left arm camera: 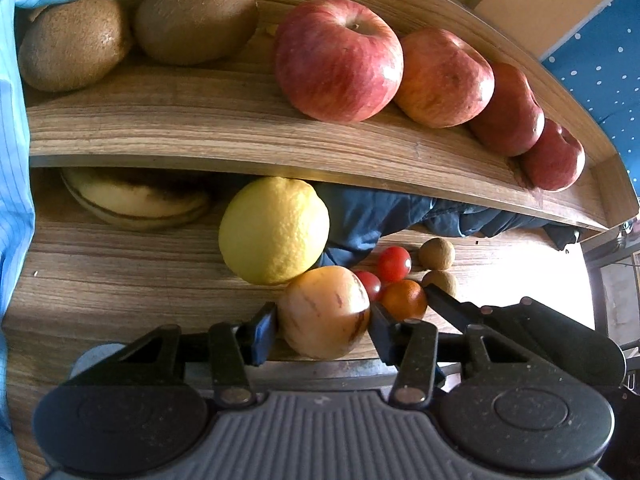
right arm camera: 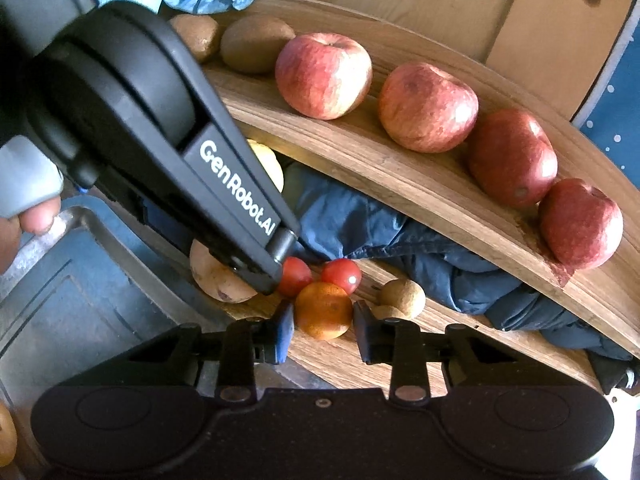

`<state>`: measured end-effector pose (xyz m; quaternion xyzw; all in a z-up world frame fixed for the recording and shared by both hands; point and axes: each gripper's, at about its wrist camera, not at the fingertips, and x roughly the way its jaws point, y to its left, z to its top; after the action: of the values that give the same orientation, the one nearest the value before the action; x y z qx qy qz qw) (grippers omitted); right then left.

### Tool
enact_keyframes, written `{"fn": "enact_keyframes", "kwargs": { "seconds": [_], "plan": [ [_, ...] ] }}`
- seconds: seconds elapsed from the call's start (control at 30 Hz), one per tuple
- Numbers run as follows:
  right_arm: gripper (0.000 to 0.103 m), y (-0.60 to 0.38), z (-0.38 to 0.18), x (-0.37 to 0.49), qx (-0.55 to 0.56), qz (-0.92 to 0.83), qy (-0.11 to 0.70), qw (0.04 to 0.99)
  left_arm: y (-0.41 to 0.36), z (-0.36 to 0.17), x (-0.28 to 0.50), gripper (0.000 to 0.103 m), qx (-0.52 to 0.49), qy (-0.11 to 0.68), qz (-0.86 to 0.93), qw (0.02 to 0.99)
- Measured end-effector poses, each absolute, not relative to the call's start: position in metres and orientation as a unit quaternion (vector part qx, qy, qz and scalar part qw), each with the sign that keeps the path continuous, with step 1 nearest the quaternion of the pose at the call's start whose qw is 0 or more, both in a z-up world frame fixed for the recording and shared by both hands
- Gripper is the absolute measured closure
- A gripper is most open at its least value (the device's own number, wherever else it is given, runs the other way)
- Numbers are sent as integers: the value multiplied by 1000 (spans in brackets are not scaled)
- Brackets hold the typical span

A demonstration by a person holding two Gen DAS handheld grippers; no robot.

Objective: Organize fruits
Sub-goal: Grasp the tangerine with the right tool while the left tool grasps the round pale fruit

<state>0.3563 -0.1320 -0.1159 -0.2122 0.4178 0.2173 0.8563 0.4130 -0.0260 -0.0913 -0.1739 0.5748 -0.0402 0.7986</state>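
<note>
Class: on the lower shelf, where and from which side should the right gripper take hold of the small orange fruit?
Grip the small orange fruit across its widest middle, coming from the shelf's open front, where the right gripper already straddles it. It is round, so the midline resists slipping; cherry tomatoes crowd its back and brown fruits its right.

Two matte black handheld grippers, one branded, held by a person in pale blue.

The left gripper (left arm camera: pixel 324 330) has black fingers, two round black caps at 7 and 5 o'clock, brass-toned rivets on its linkage bars, and a ribbed grey body between the caps. The right gripper (right arm camera: pixel 322 330) shows blue pads (right arm camera: pixel 285 332), the same rivets and caps, and a small screw at its centre. Seen from the right wrist camera, the left gripper's side bears white "GenRobot.AI" lettering. A blue pinstriped sleeve (left arm camera: pixel 16 184) runs along 9 o'clock.
</note>
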Motion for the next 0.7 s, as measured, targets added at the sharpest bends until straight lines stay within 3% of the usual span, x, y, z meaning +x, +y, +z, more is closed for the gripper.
{"fn": "enact_keyframes", "kwargs": {
  "seconds": [0.7],
  "plan": [
    [70,-153,-92,321,-192,212,403,870,-45,-72,390,51,-155,557,-57,814]
  ]
}}
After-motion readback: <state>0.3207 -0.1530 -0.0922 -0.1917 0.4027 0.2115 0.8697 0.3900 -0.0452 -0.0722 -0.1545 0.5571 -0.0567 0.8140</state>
